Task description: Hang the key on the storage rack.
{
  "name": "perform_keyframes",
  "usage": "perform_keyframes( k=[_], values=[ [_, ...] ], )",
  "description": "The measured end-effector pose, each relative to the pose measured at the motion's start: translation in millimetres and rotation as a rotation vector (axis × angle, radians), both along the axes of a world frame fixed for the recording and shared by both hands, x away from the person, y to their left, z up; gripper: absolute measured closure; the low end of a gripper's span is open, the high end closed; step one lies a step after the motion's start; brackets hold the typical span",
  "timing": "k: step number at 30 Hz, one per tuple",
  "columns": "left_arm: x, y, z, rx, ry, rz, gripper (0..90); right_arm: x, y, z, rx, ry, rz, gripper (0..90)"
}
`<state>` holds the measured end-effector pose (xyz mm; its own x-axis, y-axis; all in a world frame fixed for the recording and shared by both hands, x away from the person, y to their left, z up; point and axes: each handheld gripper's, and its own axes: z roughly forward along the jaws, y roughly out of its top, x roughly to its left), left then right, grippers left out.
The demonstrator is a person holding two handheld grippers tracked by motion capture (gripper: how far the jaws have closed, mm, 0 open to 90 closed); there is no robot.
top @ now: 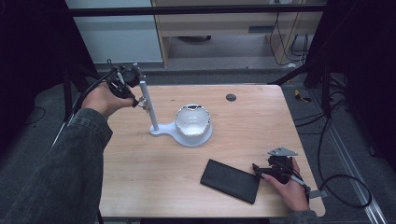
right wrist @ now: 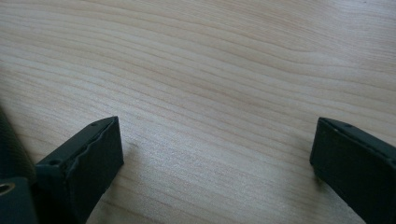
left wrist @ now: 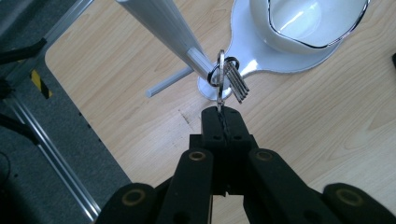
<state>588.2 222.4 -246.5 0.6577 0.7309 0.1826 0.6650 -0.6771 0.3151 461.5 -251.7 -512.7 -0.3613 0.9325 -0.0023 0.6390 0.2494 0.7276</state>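
Observation:
A white stand rises from a white base that carries a white bowl with a chrome rim. A short peg sticks out of the stand's post. A metal key ring with keys sits around that peg's tip. My left gripper is shut on the ring's lower edge, beside the post. My right gripper rests low at the table's front right with its jaws open over bare wood, next to a flat black slab.
The wooden table has a black round grommet near its far edge. Cables lie on the floor to the right. The bowl stands just beyond the keys. A metal rail runs past the table's left edge.

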Motion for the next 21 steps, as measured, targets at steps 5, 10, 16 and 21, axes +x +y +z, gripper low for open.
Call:
perform_keyframes(
  k=[5, 10, 16, 21],
  values=[
    [4.5, 3.1, -5.4, 0.002, -0.005, 0.001, 89.8, 0.1, 0.3, -0.3, 0.005, -0.003, 0.001, 2.8],
    [6.6, 10.4, -8.5, -0.024, -0.005, 0.008, 89.8, 0.1, 0.3, -0.2, 0.004, -0.002, 0.002, 2.8],
    [-2.0, 13.8, -5.8, -0.051, -0.089, 0.013, 70.5, 0.1, 0.3, -0.2, 0.004, -0.002, 0.002, 2.8],
    [-20.8, 20.5, -5.5, -0.119, -0.172, -0.001, 66.2, 0.0, 0.3, -0.2, 0.004, -0.002, 0.002, 2.8]
  ],
)
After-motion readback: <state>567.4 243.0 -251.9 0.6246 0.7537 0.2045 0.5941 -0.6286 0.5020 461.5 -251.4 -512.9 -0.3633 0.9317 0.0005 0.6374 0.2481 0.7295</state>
